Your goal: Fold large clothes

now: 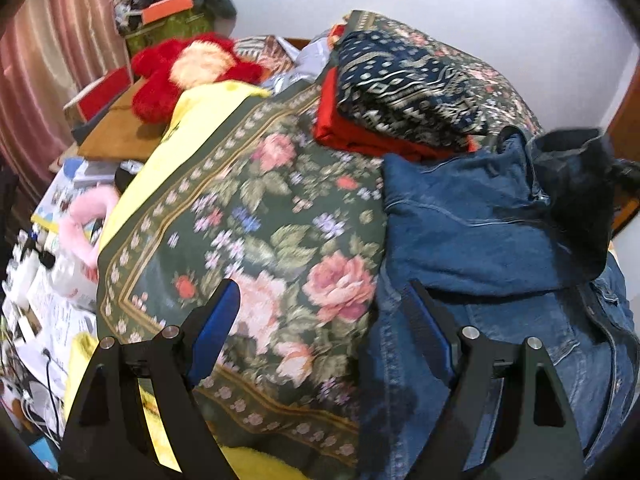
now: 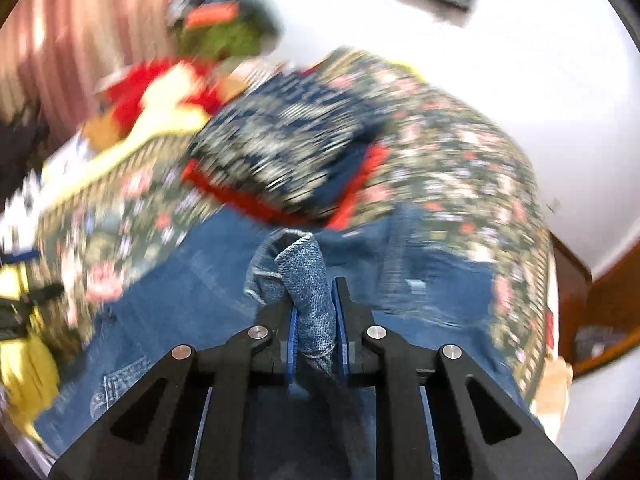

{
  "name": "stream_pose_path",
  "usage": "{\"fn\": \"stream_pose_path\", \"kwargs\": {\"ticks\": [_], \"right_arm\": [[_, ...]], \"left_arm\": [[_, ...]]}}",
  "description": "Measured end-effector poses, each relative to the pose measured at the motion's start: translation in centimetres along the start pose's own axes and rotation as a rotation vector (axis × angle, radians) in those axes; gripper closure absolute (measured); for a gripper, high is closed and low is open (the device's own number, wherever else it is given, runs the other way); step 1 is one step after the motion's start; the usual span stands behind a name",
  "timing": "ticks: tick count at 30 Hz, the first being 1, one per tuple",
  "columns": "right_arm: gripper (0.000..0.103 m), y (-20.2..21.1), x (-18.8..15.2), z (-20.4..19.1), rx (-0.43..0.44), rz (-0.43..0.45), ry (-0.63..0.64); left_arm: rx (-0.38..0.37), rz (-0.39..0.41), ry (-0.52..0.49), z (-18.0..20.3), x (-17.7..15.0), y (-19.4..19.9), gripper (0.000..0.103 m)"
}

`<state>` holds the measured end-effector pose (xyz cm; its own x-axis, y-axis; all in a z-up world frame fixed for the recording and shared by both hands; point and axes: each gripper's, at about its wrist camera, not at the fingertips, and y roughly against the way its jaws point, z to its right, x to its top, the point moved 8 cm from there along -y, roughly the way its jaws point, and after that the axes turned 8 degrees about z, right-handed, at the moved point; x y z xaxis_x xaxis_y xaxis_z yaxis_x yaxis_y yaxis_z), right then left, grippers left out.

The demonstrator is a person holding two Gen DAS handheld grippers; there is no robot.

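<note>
**Denim on a floral bedspread, one claw clamped on it**

A white-walled room with pink striped curtains (image 1: 44, 92) on the left holds a bed covered by a dark green floral bedspread (image 1: 248, 216), with a yellow sheet (image 1: 192, 120) showing along its left edge. Beyond the bed's far corner lies a red plush toy (image 1: 188, 72) beside a cluttered heap of boxes, and papers and cables crowd the floor-side area at the left.

The blue denim garment (image 1: 492, 232) lies rumpled on the right part of the bedspread, one portion raised and folded back so that its darker inside shows. Just behind it sits a stack of folded clothes: a navy patterned cloth (image 1: 404, 88) on top of a red one (image 1: 352, 132).

The left gripper (image 1: 324, 312) stands wide, its blue-padded fingers spread, one over the floral cover and the other over the denim's edge, with nothing between them.

The right gripper (image 2: 314, 312) is pinched narrow on a bunched fold of the denim garment (image 2: 192, 312), which rises in a twisted ridge between the blue pads. This view is heavily blurred, so finer detail of the cloth beyond cannot be made out.
</note>
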<state>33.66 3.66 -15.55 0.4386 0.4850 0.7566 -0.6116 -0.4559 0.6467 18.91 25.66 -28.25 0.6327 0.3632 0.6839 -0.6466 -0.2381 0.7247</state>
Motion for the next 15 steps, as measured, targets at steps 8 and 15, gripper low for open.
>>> {"fn": "stream_pose_path", "kwargs": {"ticks": [8, 15], "right_arm": [[0.091, 5.1, -1.8, 9.2, -0.105, 0.08, -0.221], [0.095, 5.7, -8.6, 13.6, -0.161, -0.001, -0.352]], "left_arm": [[-0.071, 0.029, -0.046, 5.7, 2.0, 0.4, 0.02], [-0.107, 0.007, -0.125, 10.3, 1.0, 0.3, 0.02]]}}
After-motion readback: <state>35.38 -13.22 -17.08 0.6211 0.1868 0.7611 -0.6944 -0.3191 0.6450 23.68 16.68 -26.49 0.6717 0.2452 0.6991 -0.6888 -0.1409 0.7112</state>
